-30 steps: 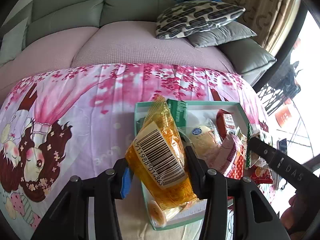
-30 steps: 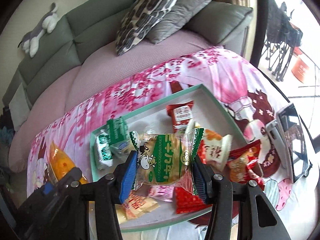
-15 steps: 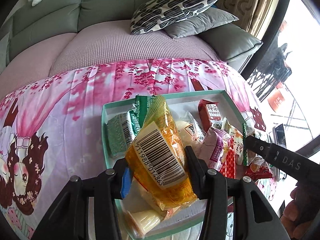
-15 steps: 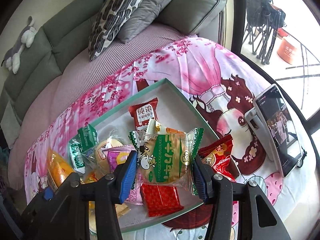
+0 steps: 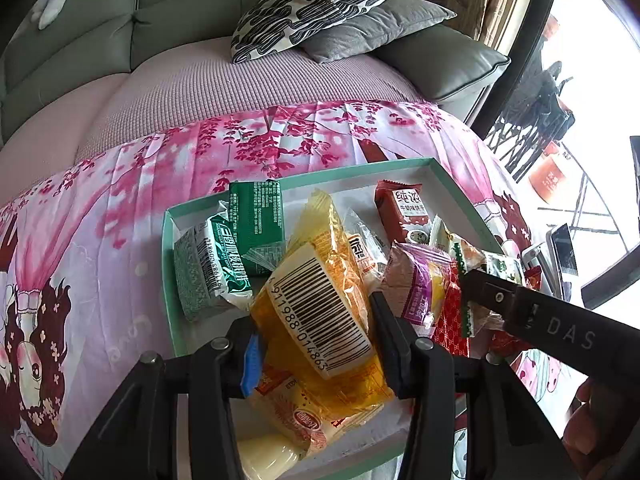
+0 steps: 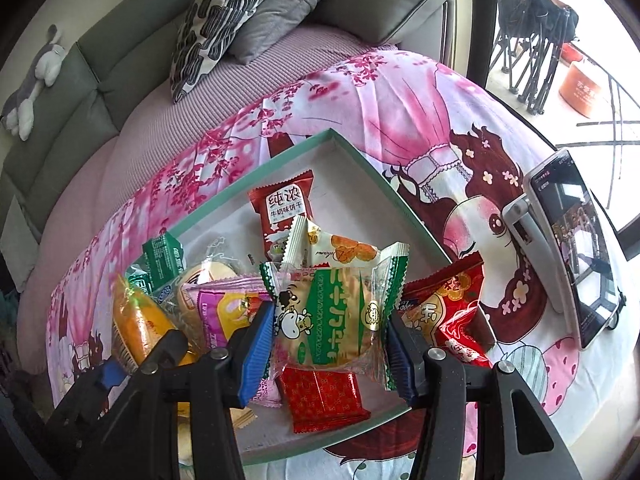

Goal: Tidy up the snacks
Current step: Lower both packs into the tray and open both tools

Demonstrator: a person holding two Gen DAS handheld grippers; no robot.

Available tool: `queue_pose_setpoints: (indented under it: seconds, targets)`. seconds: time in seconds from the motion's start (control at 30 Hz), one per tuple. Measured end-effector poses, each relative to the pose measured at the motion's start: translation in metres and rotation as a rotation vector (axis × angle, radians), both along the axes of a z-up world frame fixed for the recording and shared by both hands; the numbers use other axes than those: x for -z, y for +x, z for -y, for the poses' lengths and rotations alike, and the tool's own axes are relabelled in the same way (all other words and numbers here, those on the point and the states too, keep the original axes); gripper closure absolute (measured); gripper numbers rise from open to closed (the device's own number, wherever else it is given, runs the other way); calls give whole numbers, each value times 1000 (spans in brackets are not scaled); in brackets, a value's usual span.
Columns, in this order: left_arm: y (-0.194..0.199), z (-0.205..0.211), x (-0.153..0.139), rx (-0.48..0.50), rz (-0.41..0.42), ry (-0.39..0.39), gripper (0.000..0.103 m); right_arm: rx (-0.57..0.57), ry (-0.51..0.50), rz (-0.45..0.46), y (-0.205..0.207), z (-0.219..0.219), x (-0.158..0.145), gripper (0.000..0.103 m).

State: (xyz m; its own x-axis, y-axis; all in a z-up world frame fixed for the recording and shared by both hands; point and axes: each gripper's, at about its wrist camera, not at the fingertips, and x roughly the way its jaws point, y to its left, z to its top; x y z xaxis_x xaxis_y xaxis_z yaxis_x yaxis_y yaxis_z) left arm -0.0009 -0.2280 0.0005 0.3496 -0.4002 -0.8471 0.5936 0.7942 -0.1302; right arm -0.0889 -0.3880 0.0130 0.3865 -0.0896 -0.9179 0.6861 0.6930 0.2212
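Pink floral cloth now shows less, the teal tray (image 5: 168,264) filling more ahead. Left gripper (image 5: 316,344) clamps the orange packet (image 5: 320,312), long axis pointing forward; right gripper (image 6: 332,340) clamps the green-white packet (image 6: 336,320) crosswise.

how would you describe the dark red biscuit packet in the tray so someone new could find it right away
Start at the shallow mint-green tray on the pink cartoon blanket in front of the sofa. Look to its far end, where white floor shows, and the dark red biscuit packet lies flat. Unlike the brighter red packets nearer the grippers, it is maroon with a white panel of large Chinese characters.
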Motion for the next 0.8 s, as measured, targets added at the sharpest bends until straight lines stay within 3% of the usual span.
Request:
queue_pose_setpoints:
  seconds: [0.2,0.33,0.6,0.67,0.8]
  targets:
    - [0,-2,-2,-9,-8,2,48,-7,21,-10,1,-3,5,46]
    - [0,-7,-6,-14,-16,-7,39,-4,41,-16,1,-2,9,45]
    - [-1,-22,-18,-59,-18,-13,29,-27,44,11,5,-6,7,32]
    - [0,-29,-21,-81,-14,-7,22,-33,37,14,5,-7,6,25]
    - [5,-45,-26,-144,4,12,21,-52,20,29,8,-13,2,20]
